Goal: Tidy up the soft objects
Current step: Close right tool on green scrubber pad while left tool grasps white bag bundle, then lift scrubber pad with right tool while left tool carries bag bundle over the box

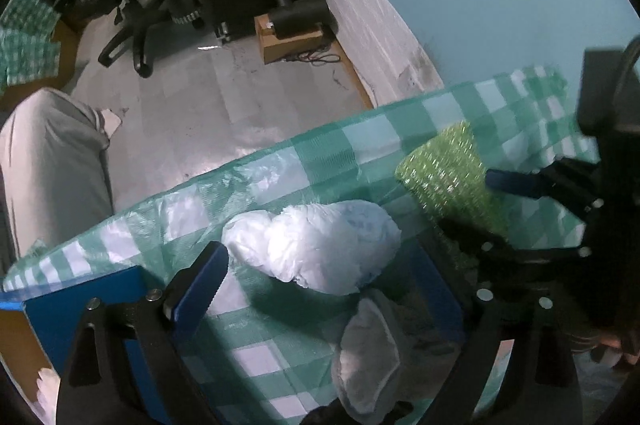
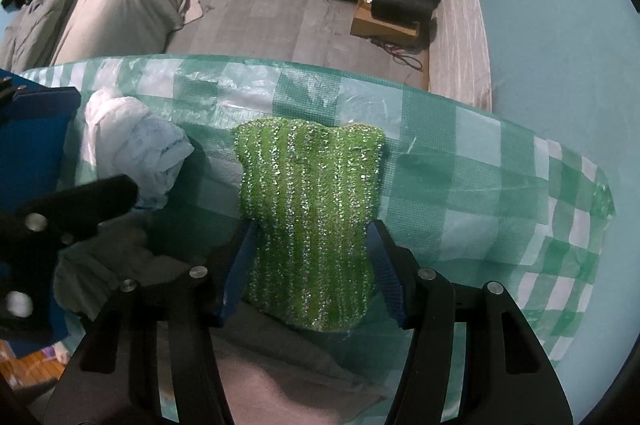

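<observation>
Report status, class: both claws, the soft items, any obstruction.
Left claw open over white plastic bag. Right claw shut on green sparkly scrubber. Nothing in the way.

green sparkly sponge (image 2: pixel 310 225) pinched, seemingly, in right tool (image 2: pixel 312 265) over checkered bag (image 2: pixel 460 193)

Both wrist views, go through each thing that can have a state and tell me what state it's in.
Green glittery scrubber: pinched at its sides, squeezed narrower there.
Right gripper: shut on the scrubber.
Left gripper: open, nothing between its fingers.
White plastic bag: crumpled, lying free on the tablecloth.
Green checked tablecloth: spread out, wrinkled.
</observation>
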`<state>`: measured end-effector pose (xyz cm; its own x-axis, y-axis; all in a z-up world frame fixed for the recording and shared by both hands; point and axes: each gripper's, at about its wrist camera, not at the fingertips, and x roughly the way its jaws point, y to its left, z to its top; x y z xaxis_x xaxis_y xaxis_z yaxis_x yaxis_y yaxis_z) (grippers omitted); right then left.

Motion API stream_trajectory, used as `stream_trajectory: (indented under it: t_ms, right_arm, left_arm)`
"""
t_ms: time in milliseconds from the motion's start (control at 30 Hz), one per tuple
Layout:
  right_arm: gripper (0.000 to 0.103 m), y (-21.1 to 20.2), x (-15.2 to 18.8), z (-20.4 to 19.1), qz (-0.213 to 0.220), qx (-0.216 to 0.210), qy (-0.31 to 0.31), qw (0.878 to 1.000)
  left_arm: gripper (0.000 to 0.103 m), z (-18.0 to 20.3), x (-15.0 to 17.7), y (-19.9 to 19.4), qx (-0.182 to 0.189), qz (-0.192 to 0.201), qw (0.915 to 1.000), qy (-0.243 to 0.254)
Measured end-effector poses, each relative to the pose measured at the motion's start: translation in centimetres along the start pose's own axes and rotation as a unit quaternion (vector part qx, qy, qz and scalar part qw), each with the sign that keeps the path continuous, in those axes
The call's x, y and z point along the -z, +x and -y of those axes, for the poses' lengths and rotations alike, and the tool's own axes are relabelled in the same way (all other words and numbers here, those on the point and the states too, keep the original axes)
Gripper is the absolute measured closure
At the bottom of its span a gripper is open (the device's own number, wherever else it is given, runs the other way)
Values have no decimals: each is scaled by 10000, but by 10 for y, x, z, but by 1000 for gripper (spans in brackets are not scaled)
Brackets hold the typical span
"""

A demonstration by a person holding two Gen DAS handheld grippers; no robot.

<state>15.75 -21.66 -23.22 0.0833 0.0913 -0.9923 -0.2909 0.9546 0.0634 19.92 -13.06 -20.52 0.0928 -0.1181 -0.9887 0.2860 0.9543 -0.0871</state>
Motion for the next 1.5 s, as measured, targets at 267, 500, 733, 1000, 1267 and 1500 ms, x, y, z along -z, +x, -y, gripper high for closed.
stream_trajectory:
  t_ms: [267, 500, 733, 1000, 1267, 1500]
  right_arm:
    - [91, -5, 5, 10, 101, -145, 45, 9998]
    - [93, -14, 11, 11, 219, -306, 25, 9993]
    - [93, -26, 10, 12, 429, -459, 33, 9980]
    - [93, -40, 13, 14, 579, -571, 40, 9967]
    - [93, -59, 17, 7, 677, -590, -69, 9959]
    - [93, -78, 22, 4, 760, -633, -68, 9951]
  left_arm:
    - [9, 9, 2, 16, -158, -48, 9997, 155]
    - [22, 7, 6, 15, -142, 30, 9995, 281]
    - [31, 11, 16, 8, -335, 168, 9978, 539]
    - [32, -2, 23, -18, -385, 502, 9975, 305]
    - [32, -5, 35, -44, -447, 685, 9964, 226]
    - [32, -6, 51, -67, -354, 812, 9961, 63]
